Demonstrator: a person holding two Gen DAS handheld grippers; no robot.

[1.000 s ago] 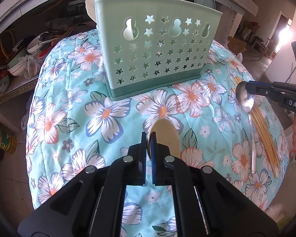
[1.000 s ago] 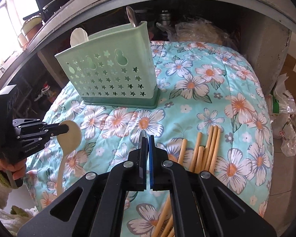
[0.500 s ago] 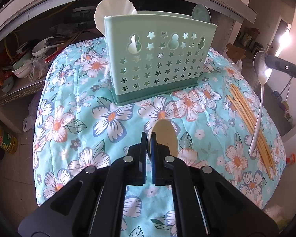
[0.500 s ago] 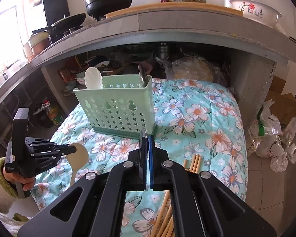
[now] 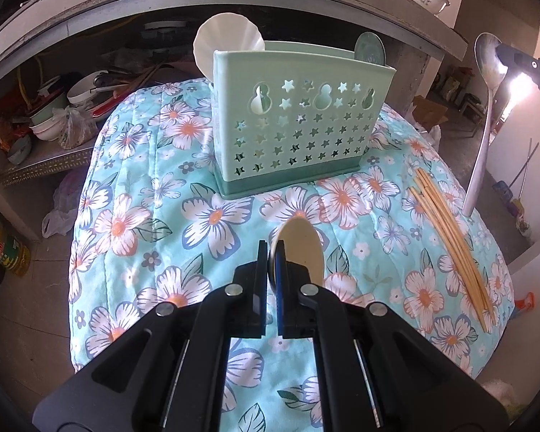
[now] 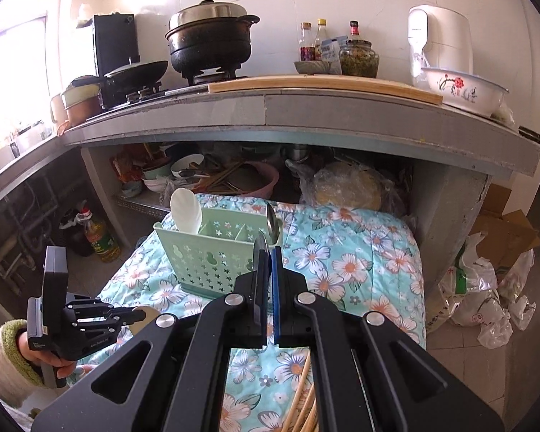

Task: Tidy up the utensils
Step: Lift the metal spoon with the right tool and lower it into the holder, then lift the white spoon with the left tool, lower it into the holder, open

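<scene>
Claws are both clamping utensils above a floral quilted cover [image 5: 205, 216]. The left claw [image 5: 271, 270] is gripping the rim of a cream spoon [image 5: 302, 248], whose bowl is projecting just ahead of its fingertips and slightly to their right. The right claw [image 6: 270, 270] is pinching a metal spoon [image 5: 486, 122] by the bowl; in the left wrist view this spoon is hanging nearly upright, handle down, far to the right of the left claw, with its tip just above the cover. A mint-green utensil caddy [image 5: 298, 129] with star cutouts is standing upright on the cover, well ahead of both claws. Inside it, a white scalloped spoon [image 5: 230, 43] is occupying the left end compartment and a second metal spoon [image 5: 369, 48] is standing at the right end. A bundle of wooden chopsticks [image 5: 446, 230] is lying on the cover, ahead and to the right of the left claw and directly below the right claw.
</scene>
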